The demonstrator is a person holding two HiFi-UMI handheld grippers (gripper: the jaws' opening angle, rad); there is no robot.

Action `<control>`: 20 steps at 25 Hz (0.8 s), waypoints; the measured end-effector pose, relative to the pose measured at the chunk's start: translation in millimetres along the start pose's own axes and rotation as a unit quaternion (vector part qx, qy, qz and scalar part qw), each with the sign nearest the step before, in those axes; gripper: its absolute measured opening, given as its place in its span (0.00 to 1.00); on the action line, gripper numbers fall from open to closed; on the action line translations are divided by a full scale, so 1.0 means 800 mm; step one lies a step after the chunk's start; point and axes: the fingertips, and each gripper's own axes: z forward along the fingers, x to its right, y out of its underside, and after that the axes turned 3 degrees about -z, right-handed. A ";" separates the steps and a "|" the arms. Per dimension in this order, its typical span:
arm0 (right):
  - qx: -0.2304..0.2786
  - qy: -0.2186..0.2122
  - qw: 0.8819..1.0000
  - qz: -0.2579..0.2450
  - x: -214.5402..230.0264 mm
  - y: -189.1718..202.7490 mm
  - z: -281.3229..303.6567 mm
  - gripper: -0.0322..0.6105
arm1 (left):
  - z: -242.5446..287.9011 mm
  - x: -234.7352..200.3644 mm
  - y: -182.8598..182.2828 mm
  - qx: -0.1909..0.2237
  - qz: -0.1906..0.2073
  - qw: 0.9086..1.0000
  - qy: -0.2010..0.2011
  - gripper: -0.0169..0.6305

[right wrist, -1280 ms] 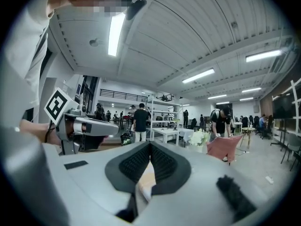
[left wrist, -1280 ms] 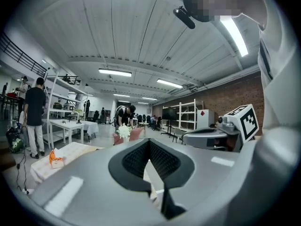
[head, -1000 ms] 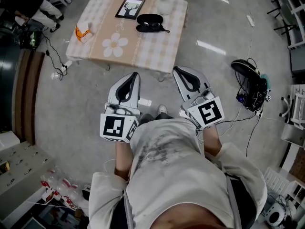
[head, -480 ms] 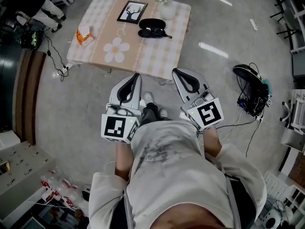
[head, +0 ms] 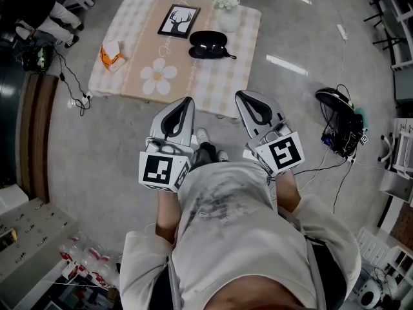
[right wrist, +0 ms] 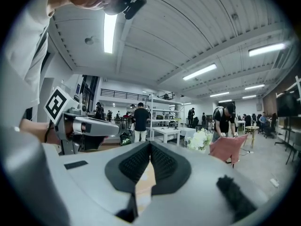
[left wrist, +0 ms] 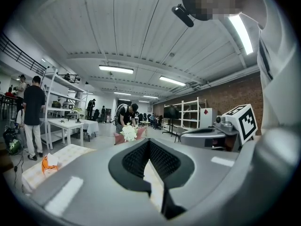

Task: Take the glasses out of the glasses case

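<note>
A black glasses case (head: 208, 44) lies open on the far right part of a low table (head: 148, 86) covered with a checked cloth; something dark lies in its near half, too small to make out. My left gripper (head: 186, 101) (left wrist: 149, 141) and right gripper (head: 241, 95) (right wrist: 150, 143) are held side by side in front of the person's chest. They hang over the floor, short of the table's near edge. Both are shut with nothing between the jaws. The case does not show in either gripper view.
On the table stand a framed deer picture (head: 178, 20), a white vase of flowers (head: 226, 6) (left wrist: 128, 132) (right wrist: 199, 139) and an orange-and-white packet (head: 111, 49) (left wrist: 48, 163). Cables and a dark bag (head: 340, 112) lie on the floor at the right. People stand at benches in the background.
The table and case have slid lower in the head view, so the person has come closer. Both grippers keep their pose and stay shut.
</note>
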 end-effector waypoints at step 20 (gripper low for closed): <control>-0.035 0.051 0.998 0.003 0.044 0.009 0.104 0.08 | 0.073 -0.100 -0.011 -0.001 -0.004 0.999 0.051 0.04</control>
